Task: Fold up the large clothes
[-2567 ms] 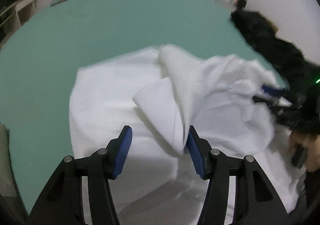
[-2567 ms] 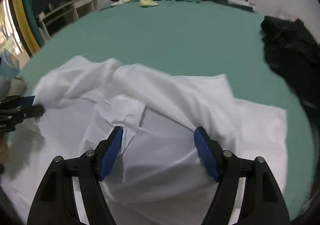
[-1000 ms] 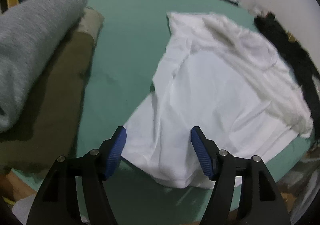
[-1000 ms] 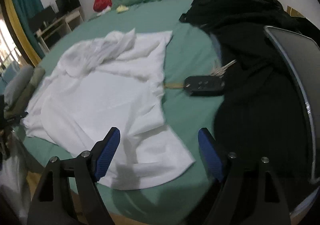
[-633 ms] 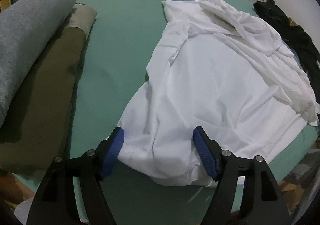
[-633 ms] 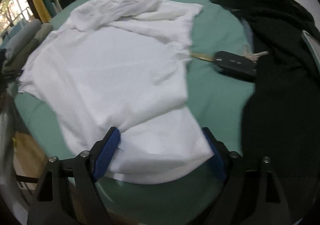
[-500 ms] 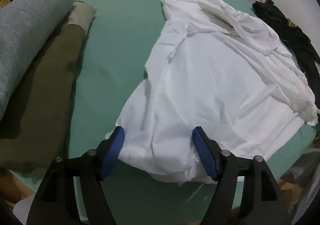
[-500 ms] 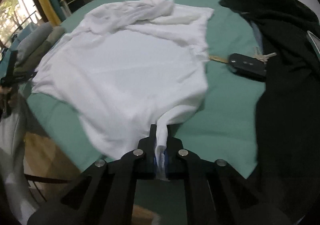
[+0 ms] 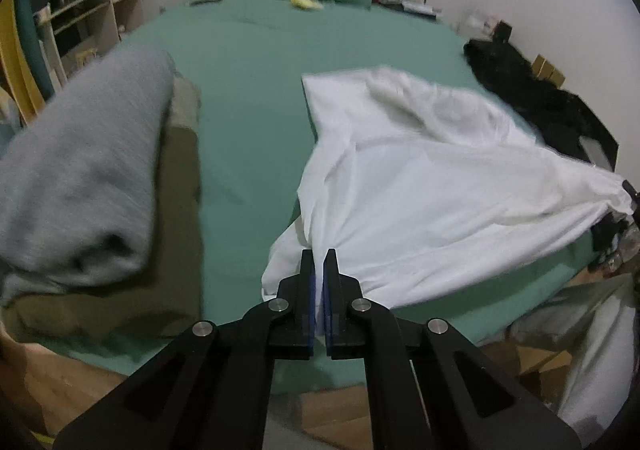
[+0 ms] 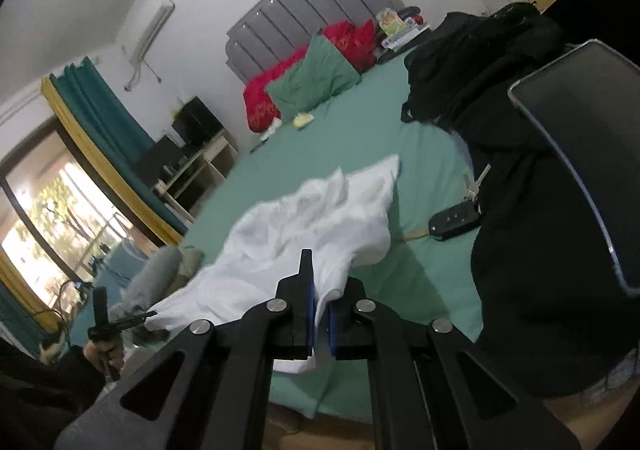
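A: Both grips good?
B: Left gripper (image 9: 319, 286) and right gripper (image 10: 319, 304) each have their jaws clamped on a hem corner of the white garment (image 9: 420, 185), which trails across the bed (image 9: 248, 97).
A: Then lift evenly, keep the hem taut, and carry it toward the far edge.

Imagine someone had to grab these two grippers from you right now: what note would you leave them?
Left gripper: shut on one near corner of the white garment, jaws just closed.
Right gripper: shut on the other near corner.
The garment's near edge is raised between them; the rest lies rumpled on the green bed.
Nearby: car key and black clothes on the right, grey roll on the left.
Done: both corners gripped. Left: all the folding.
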A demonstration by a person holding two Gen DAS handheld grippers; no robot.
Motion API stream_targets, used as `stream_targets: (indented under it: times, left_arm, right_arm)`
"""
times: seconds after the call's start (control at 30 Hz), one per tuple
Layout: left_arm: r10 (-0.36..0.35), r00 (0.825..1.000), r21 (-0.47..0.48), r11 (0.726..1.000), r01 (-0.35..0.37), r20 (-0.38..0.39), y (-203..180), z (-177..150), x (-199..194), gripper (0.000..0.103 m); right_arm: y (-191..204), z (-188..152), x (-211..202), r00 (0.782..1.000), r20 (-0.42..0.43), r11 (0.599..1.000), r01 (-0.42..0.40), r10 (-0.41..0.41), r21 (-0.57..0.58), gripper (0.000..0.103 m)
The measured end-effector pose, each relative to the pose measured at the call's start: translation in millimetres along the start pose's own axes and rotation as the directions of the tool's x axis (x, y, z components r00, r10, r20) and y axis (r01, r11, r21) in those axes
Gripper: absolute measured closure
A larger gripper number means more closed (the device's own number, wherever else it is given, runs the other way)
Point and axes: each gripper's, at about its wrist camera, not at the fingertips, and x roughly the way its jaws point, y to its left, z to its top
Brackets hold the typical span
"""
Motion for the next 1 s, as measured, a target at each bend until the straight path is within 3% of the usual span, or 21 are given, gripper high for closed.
stream_targets:
  times: [0.33, 0.63, 0.77, 1.0]
  left_arm:
    - [-0.035, 0.999, -0.017, 0.999, 0.035, 0.04, -4.2, -7.7, -44.0, 0.1]
    - [-0.122, 0.986, -0.115, 0.984, 0.134, 0.112, -1.7, -10.1, -84.2, 0.099]
    - [-0.158, 0.973, -0.17, 0.968, 0.186, 0.167, 3.0, 12.2, -79.6, 0.099]
    - [-0.122, 0.971, -0.166, 0.974, 0.157, 0.205, 1.9, 82.2, -25.7, 0.099]
  right_arm:
    - [12.7, -14.6, -32.1, 0.995, -0.055, 0.996, 0.083, -0.084, -0.024, 0.097]
    - [11.3, -11.6, -52.0, 0.996, -0.013, 0.996, 0.085, -0.085, 0.004, 0.097]
    - [3.3, 15.1, -38.0, 0.997, 0.03, 0.997, 0.075, -0.075, 0.017, 0.097]
    - [-15.8, 73.5, 26.5, 0.995, 0.048, 0.996, 0.084, -0.084, -0.007, 0.097]
